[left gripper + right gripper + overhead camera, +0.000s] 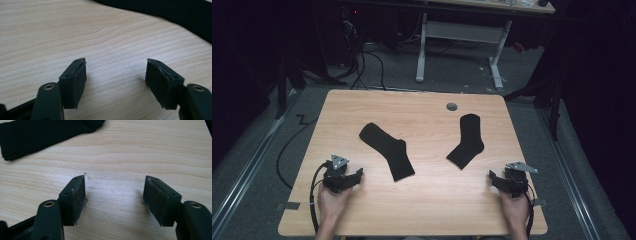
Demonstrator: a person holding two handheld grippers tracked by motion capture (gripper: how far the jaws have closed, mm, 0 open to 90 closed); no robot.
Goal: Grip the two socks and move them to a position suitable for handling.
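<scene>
Dim lab, wooden table point(422, 210), grey carpet point(452, 75), floor cables point(362, 65), white desk frame point(459, 32)

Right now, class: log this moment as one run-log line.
left hand-held gripper: open, empty | right hand-held gripper: open, empty | left sock, right sock: flat, apart on table

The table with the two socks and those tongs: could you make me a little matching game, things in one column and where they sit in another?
Things:
1. left sock
2. right sock
3. left tongs
4. grey disc

Places:
A. far edge of the table
B. near left corner, jaws open on bare wood
C. right of centre, toe pointing away
D. left of centre, lying diagonally

Pairs: 1-D, 2-C, 3-B, 4-A
</scene>
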